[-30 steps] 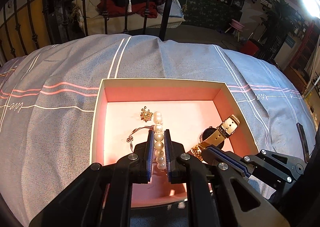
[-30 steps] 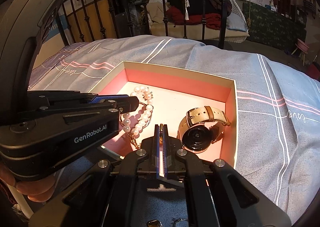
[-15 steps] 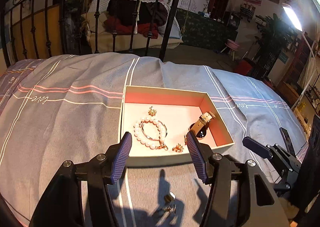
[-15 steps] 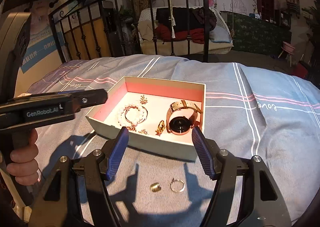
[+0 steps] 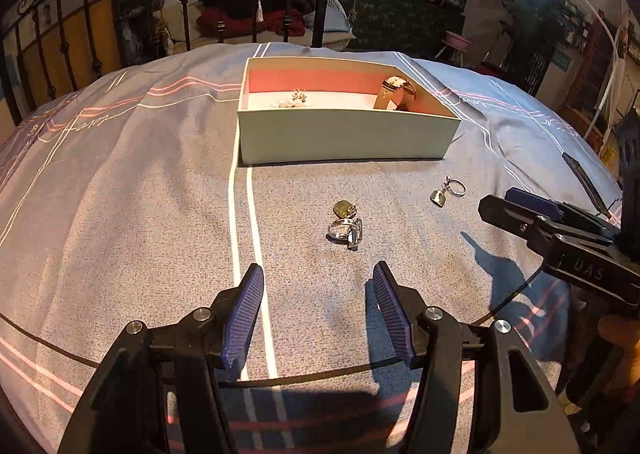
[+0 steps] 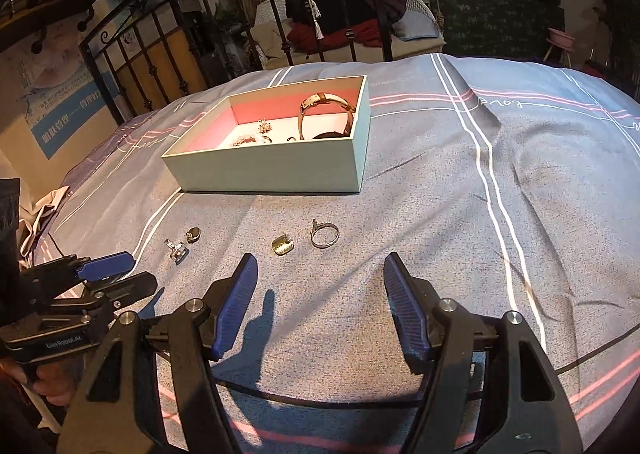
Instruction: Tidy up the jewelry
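I hold both tools low over the grey striped bedspread (image 5: pixel 120 214), short of the pale open cardboard box with the pink lining (image 5: pixel 344 138). My left gripper (image 5: pixel 318 306) and right gripper (image 6: pixel 320 294) gape wide, both empty. Four loose pieces lie before the box. Next I judge the small gold square charm (image 6: pixel 283 245) wants a careful pinch, or the thin silver ring (image 6: pixel 325 234) beside it.

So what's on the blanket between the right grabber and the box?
In the right wrist view, a gold charm and a silver ring lie on the bedspread between the right gripper and the box.
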{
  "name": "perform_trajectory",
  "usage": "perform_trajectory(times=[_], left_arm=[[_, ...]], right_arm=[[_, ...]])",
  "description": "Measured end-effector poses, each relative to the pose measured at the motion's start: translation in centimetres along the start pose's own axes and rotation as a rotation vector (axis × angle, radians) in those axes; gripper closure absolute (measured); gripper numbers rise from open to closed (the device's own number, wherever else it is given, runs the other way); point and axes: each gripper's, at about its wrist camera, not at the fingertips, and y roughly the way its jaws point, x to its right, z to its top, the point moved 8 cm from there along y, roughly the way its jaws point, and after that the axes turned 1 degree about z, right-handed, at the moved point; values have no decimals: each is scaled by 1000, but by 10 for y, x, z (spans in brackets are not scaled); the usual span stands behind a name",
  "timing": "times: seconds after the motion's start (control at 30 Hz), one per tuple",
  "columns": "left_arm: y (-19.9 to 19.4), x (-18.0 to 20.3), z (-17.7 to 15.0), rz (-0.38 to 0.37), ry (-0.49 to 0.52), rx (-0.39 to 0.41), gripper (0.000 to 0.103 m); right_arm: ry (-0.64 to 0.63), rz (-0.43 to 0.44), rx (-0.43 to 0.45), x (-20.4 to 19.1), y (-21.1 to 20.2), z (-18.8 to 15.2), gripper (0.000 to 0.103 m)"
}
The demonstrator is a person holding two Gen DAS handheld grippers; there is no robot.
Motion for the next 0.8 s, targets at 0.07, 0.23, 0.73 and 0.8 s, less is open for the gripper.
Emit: perform_trajectory(times=[0.07, 0.23, 0.73, 0.8], left_arm=[[5, 5, 6, 1, 15, 2, 47], [18, 6, 17, 18, 22, 1, 49], [25, 9, 16, 40, 44, 17, 84], [25, 9, 16, 37, 42, 18, 84]], right_arm=[[-5, -6, -5, 0, 0, -2, 37], [-8, -8, -20, -1, 3, -5, 37], [-56, -63, -46, 1, 11, 2, 37], [-75, -83, -57, 5, 12, 3, 39]])
